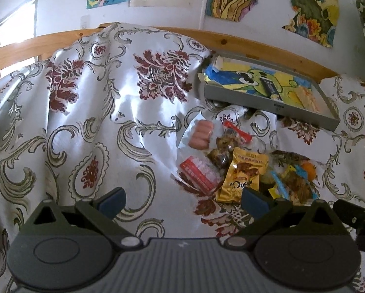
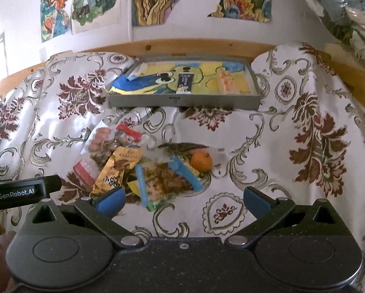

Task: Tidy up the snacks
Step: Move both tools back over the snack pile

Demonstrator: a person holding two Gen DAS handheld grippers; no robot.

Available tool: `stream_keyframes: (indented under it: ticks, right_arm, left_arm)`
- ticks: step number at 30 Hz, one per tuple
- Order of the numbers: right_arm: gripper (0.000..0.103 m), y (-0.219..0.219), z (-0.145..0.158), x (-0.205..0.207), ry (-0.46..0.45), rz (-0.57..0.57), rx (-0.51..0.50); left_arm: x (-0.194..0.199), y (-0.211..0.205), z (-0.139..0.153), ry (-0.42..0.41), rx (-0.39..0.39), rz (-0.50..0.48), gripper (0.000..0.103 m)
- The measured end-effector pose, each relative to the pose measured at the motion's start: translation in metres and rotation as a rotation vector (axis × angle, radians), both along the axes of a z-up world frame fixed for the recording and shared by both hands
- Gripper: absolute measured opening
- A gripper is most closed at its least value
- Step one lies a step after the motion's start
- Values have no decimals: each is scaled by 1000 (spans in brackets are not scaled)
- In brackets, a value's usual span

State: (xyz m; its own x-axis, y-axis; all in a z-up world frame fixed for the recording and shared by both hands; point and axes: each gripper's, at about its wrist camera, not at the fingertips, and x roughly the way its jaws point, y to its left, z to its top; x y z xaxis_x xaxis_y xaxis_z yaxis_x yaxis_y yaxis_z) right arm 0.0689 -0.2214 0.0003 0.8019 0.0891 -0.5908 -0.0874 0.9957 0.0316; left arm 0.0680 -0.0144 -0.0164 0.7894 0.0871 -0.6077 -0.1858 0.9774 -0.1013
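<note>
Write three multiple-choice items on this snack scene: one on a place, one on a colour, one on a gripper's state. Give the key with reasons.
1. Where is the orange?
A. in the grey tray
B. on the patterned cloth, at the right end of the snack pile
C. held in a gripper

2. What colour is the packet beside the sausage pack?
A. gold
B. purple
C. white

3. How does the right gripper stand?
A. shut on the orange
B. shut on nothing
C. open and holding nothing

Key: 1 B, it lies on the cloth, in front of the tray. 2 A, its wrapper is gold. 3 C, the blue fingers are wide apart over bare cloth.
</note>
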Motion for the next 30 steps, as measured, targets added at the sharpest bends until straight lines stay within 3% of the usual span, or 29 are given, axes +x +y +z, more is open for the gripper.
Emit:
stream_keyframes:
  ticks: [16,30]
  right_arm:
    - [102,-6,-6,13,63,-24,-25]
    - [102,-6,-4,30,66,7,-43]
  left_arm:
    - [8,-12,-12,61,22,-55,103]
    - [29,-13,-12,50,38,-101,103]
